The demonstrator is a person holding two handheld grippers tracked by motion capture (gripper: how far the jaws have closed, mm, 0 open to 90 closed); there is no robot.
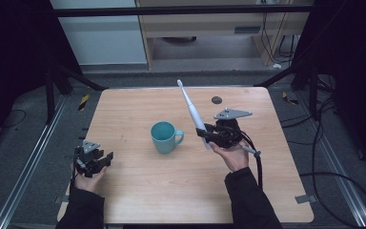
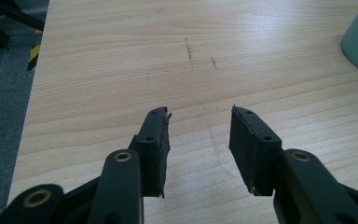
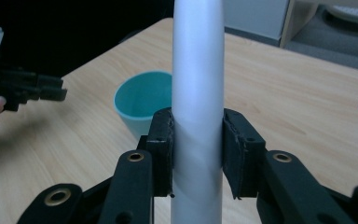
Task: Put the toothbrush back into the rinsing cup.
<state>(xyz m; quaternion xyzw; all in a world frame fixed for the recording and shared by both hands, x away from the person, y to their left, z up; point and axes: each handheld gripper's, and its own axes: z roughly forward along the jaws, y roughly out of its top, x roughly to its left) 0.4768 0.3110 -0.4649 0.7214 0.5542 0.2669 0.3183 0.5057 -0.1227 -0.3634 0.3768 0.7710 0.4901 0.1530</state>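
The big wooden table [image 1: 138,200] has lots of bare room on it. Its edges are far from the middle, where the work is, so nothing looks ready to fall off. A small dark round thing [image 1: 216,99] lies near the far edge, out of the way.

The teal cup [image 1: 163,137] stands upright near the middle of the table, with its handle turned toward the right gripper. Its mouth is open to the top, so I think it is put there to take something from above.

The right gripper [image 1: 206,135] is up in the air, just to the right of the cup. Its two pads are closed tight on the thick lower part of the white electric toothbrush [image 1: 191,109], one on each side. The brush is off the table and leans up and away, with its small head pointing at the far edge. I think it is held low on the handle so that the thick end can go down into the cup. There is free room between brush and cup for that.

The left gripper [image 1: 96,162] waits low near the left side of the table, well apart from the cup. Its jaws stand open, with only bare wood between them. It holds nothing.
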